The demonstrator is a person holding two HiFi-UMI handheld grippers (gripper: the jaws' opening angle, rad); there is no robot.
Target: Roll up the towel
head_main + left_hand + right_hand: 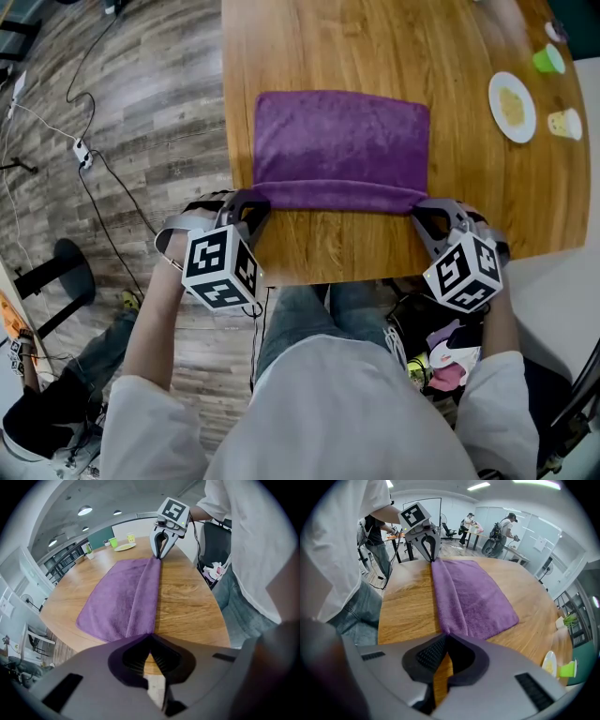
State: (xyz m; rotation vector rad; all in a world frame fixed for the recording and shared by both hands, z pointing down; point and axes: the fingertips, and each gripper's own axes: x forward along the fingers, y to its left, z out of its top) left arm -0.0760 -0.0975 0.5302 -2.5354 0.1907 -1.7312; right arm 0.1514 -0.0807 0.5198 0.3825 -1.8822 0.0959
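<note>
A purple towel lies flat on the round wooden table, and its near edge is turned over into a narrow fold. My left gripper is shut on the fold's left end. My right gripper is shut on the fold's right end. In the left gripper view the jaws meet at the towel corner, with the right gripper at the far end of the fold. In the right gripper view the tips pinch the towel, and the left gripper is opposite.
A white plate, a green cup and a pale cup stand at the table's far right. Cables and a power strip lie on the wood floor to the left. The table's near edge runs just under both grippers.
</note>
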